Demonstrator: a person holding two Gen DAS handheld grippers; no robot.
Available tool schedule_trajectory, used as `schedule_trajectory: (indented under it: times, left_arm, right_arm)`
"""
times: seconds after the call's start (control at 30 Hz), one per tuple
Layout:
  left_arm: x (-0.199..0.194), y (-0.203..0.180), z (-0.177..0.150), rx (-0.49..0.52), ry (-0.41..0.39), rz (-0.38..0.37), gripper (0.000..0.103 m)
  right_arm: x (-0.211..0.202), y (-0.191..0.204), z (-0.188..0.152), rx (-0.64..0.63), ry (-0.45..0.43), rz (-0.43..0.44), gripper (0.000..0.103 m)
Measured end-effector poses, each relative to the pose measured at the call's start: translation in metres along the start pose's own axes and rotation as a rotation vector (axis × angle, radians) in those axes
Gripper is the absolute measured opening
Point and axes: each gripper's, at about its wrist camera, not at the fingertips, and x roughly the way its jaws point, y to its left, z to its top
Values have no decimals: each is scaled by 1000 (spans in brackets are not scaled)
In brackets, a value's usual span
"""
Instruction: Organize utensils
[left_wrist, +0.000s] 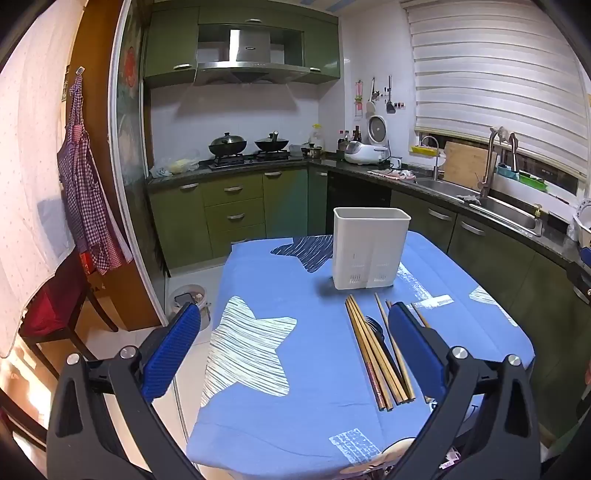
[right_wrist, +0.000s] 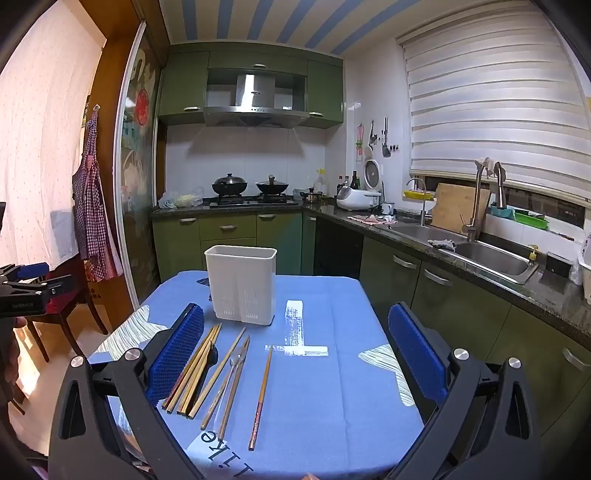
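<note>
A white plastic utensil holder stands upright on the blue tablecloth; it also shows in the right wrist view. Several wooden chopsticks lie in front of it, over a dark utensil. In the right wrist view the chopsticks lie in a loose bundle, with one single chopstick apart to the right. My left gripper is open and empty above the table, its right finger beside the chopsticks. My right gripper is open and empty above the chopsticks.
The table stands in a kitchen with green cabinets. A counter with a sink runs along the right, a stove with woks at the back. A red chair and a bin stand left of the table.
</note>
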Motion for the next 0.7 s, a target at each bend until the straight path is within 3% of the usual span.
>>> schedule_trajectory:
  times: [0.7]
  left_arm:
    - [3,1,-9,5,6,3,97]
  right_arm:
    - [1,0,0,0,6,0,99]
